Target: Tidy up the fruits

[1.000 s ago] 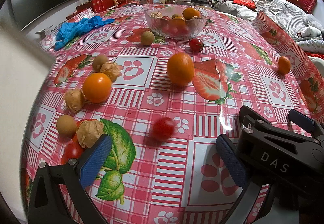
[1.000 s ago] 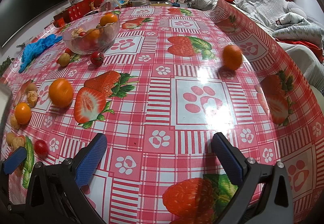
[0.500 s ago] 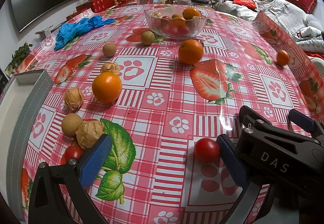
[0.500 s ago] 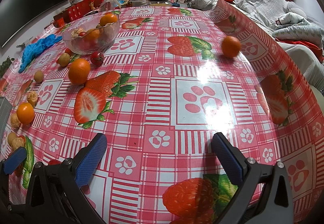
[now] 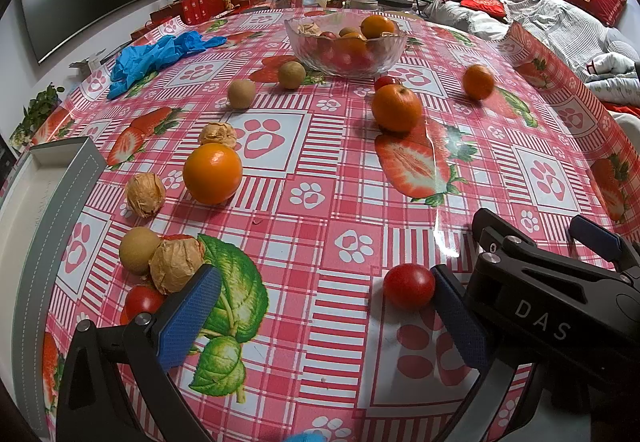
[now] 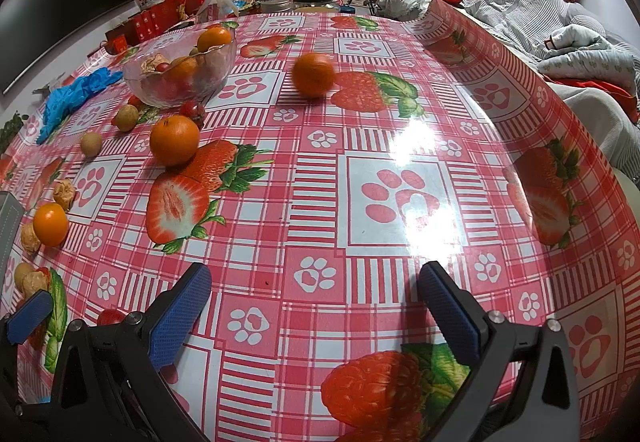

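Tool positions are holding while the fruit is rolling: the left tool (image 5: 324, 316), its blue pads spread wide and gripping nothing, is hovering low over the tabletop (image 5: 340, 202), level and aimed toward the glass bowl (image 5: 346, 42). At far left, a grey tray (image 5: 60, 186) is edging into view. A large orange (image 5: 213, 173) is sitting among papery husked fruits, having shifted little. The cherry tomato (image 5: 409, 286), which has been rolling across the cloth, is now lying just beside the right-hand pad. Farther right, a second orange (image 5: 396, 108) has drifted toward the bowl, and a small orange (image 6: 313, 75), blurred, appears to be rolling inward. The right tool (image 6: 316, 310) is likewise spread and empty, level over bare cloth. Judged from this, the scattered fruit is still settling; the tomato looks the nearest candidate.
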### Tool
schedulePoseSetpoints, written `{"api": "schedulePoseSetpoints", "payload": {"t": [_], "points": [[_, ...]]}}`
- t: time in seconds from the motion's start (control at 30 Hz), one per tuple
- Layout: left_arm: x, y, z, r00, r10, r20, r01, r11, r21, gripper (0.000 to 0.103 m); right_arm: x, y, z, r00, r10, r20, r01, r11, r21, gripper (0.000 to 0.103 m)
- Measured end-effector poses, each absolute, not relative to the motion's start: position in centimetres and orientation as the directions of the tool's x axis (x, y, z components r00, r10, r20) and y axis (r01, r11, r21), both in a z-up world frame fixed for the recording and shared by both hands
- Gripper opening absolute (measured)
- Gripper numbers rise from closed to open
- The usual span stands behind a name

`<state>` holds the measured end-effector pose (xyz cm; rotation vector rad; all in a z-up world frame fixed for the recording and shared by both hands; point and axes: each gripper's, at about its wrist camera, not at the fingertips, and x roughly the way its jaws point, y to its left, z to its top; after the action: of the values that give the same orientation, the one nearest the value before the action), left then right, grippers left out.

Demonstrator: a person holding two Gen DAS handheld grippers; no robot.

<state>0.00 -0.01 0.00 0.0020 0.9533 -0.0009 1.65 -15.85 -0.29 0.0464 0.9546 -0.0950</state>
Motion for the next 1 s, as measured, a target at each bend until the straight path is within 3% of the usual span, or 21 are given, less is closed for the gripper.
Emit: {"api": "schedulePoseSetpoints", "payload": {"t": [0.3, 0.53, 0.6, 0.8, 1.0], "points": [[-0.3, 0.3, 0.4, 0.567, -0.016, -0.824, 0.047, 0.999, 0.013, 0.103, 1.7, -15.8, -0.5, 0.573, -0.065, -0.817, 0.101, 0.995, -0.009, 0.103], [-4.3, 3.0, 4.6, 0.671, -0.019, -0.741, 0.101, 0.993, 0.067, 0.103, 1.7, -15.7, -0.4, 0.573, -0.066, -0.817, 0.101, 0.995, -0.009, 0.103], [-5.1, 5.2, 4.9, 0.695, -0.041, -0.718, 0.08, 0.997, 0.02, 0.103, 1.7, -15.8, -0.4, 0.573, -0.066, -0.817, 0.101, 0.995, -0.009, 0.103], [-4.9, 9.5, 2.1, 0.623, -0.028, -0.781, -0.008, 0.999, -0.041, 0.103, 1.7, -15.8, -0.4, 0.573, -0.065, -0.817, 0.101, 0.995, -0.008, 0.103], [-4.5, 9.6, 0.1, 0.565, -0.001, -0.825, -0.018, 1.0, -0.014, 0.103, 1.7, -15.8, -0.4, 0.573, -0.066, -0.817, 0.101, 0.995, -0.009, 0.103]]}}
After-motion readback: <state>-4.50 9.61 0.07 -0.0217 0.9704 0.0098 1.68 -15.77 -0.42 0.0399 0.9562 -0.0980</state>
